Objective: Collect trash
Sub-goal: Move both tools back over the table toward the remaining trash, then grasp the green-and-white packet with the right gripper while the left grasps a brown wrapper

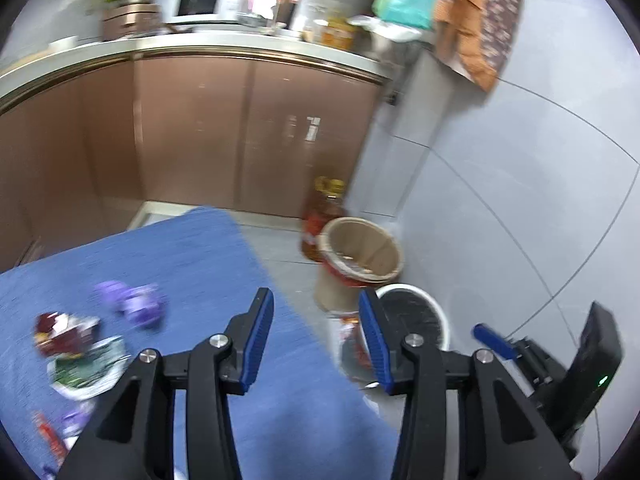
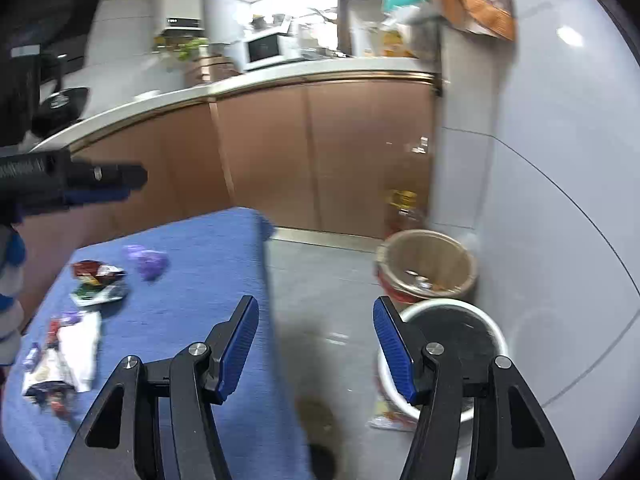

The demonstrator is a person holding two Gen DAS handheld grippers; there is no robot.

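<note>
Blue cloth (image 2: 192,280) bears wrappers (image 2: 96,280), left of empty right fingers (image 2: 240,344).

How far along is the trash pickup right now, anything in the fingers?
Done: hard to confirm; the brown bucket holds a few scraps. In hand: nothing; the left gripper and right gripper are both open and empty. Left: crumpled purple wrapper, red snack packet, green-and-white packet and white wrappers lie on the blue cloth. The white bin stands below.

Both grippers point forward and downward. The left gripper (image 1: 316,340) holds its blue-padded fingers (image 1: 258,340) apart, nothing between them; the right gripper (image 2: 316,350) likewise gapes empty.
</note>
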